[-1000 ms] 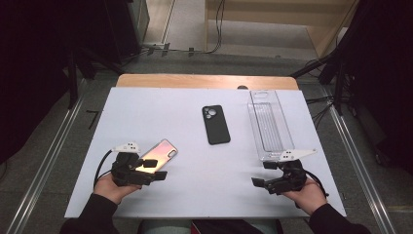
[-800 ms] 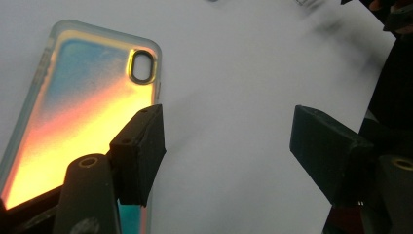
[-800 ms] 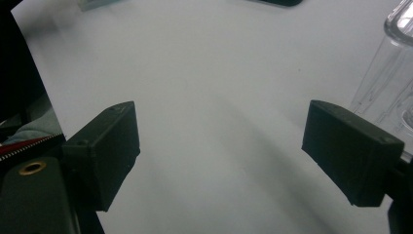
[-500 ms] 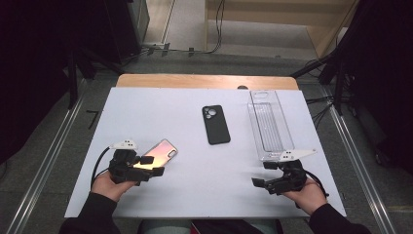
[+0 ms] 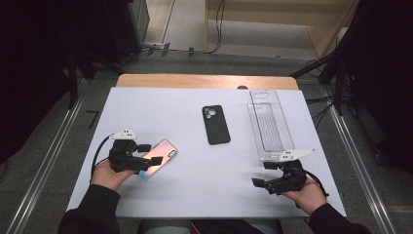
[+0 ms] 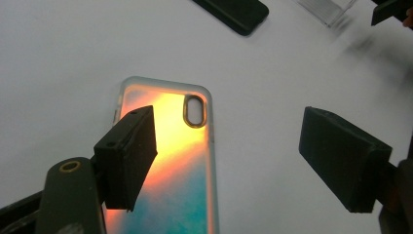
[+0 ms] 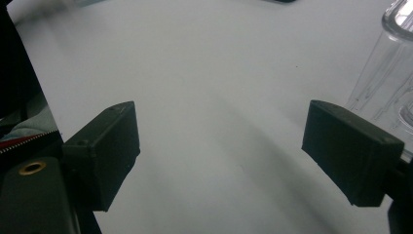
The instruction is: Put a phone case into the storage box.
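No brand, label or writing legible anywhere; counted on the white tabletop (image 5: 195,161): 2 phone cases and 1 clear tray. Iridescent case (image 5: 158,158) at the left front, orange fading to teal, camera cutout at its far end; black case (image 5: 215,125) mid-tabletop, well apart from it; tray (image 5: 269,124) long and narrow at the right, running front to back. Left tongs (image 5: 151,155) held wide apart right at the iridescent case, 1 jaw over its near edge, the other over bare tabletop beside it, nothing clamped. Right tongs (image 5: 265,179) likewise spread wide over bare tabletop, just in front of the tray's near end, gripping nothing.
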Action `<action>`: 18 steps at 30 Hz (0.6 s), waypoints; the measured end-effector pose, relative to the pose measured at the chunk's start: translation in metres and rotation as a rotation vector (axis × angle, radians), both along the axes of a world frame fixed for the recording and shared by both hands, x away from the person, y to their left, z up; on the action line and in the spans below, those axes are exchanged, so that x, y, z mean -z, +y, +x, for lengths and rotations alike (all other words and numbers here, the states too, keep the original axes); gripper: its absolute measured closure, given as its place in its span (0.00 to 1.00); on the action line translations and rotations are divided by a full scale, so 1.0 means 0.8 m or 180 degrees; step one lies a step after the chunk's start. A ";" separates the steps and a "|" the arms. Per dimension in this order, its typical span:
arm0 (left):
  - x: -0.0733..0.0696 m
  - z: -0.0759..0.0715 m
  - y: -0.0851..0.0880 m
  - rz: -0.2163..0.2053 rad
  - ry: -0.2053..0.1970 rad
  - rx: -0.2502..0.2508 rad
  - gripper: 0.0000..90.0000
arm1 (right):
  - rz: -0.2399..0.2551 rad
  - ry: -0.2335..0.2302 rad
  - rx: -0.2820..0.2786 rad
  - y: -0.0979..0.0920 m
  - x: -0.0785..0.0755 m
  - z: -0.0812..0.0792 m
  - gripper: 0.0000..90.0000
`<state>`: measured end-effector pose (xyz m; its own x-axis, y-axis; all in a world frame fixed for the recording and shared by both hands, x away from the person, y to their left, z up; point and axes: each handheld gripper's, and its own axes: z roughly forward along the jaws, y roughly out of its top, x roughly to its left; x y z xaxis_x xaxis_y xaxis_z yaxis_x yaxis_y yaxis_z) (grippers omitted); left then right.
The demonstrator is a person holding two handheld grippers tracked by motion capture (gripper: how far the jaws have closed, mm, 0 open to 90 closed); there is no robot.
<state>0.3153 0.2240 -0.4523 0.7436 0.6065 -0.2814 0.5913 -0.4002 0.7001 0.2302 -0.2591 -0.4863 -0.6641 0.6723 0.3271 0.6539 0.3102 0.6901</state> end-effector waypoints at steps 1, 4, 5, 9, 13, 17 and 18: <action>0.001 0.003 0.000 0.0021 -0.0004 0.0010 0.24 | 0.0002 0.0000 0.0002 0.000 0.000 0.000 0.13; 0.003 0.009 -0.001 0.0045 0.0023 0.0000 0.23 | -0.0003 0.0002 0.0001 0.000 0.000 0.000 0.13; 0.003 0.009 -0.001 0.0045 0.0023 0.0000 0.22 | -0.0003 0.0002 0.0001 0.000 0.000 0.000 0.13; 0.002 0.017 -0.003 -0.0005 -0.0119 -0.0014 0.06 | 0.0006 0.0010 0.0000 0.000 0.000 0.000 0.13; 0.001 0.025 -0.006 0.0047 -0.0118 -0.0014 0.00 | 0.0008 0.0014 -0.0010 0.001 0.001 0.000 0.13; 0.004 0.026 -0.007 0.0099 -0.0122 -0.0001 0.05 | 0.0007 0.0011 -0.0003 0.000 0.000 0.000 0.13; 0.006 0.026 -0.008 0.0163 -0.0121 -0.0050 0.06 | 0.0015 0.0007 -0.0003 -0.001 0.000 0.000 0.13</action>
